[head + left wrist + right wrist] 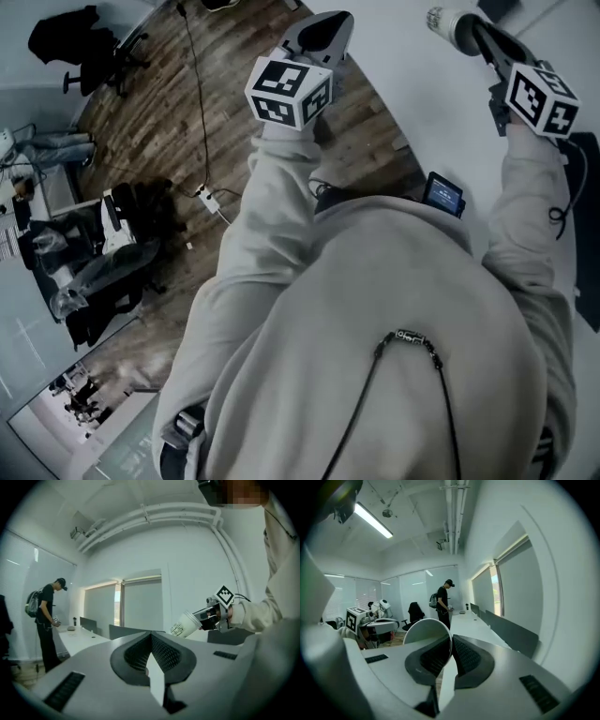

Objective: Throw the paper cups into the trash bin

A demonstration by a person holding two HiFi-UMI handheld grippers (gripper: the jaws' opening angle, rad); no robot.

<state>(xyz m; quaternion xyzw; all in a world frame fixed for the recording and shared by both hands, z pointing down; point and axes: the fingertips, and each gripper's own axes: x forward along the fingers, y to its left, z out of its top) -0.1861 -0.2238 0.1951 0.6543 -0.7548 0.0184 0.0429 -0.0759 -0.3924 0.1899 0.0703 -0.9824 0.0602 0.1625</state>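
- The brown wood-plank floor [187, 141] fills the head view's left. No trash bin shows there or in either gripper view, so the drop-off place isn't located from here.
- A long white desk [474, 619] runs along the window wall, and a bystander in dark clothes with a backpack [443, 599] stands at it, well away from the work. I can make out no more paper cups on it.
- The wearer's pale grey hooded sweatshirt [375, 309] covers most of the head view, with both sleeves reaching forward and the grippers up in the air rather than over any surface.
- The left gripper [323, 33] is idle. Its own view shows the two dark ribbed pads pressed together with nothing between them.
- The right gripper [451, 648] has its jaws at a narrow gap, pinching the thin wall of a cup at the rim.
- The white paper cup with dark print on its side [184, 624] is off any table, carried in the right gripper. It's tilted, with its base pointing away from the jaws.
- As I read it, this cup's pickup is done and it's being carried. Reaching the bin and letting go are still ahead, and I can't tell whether other cups are waiting.
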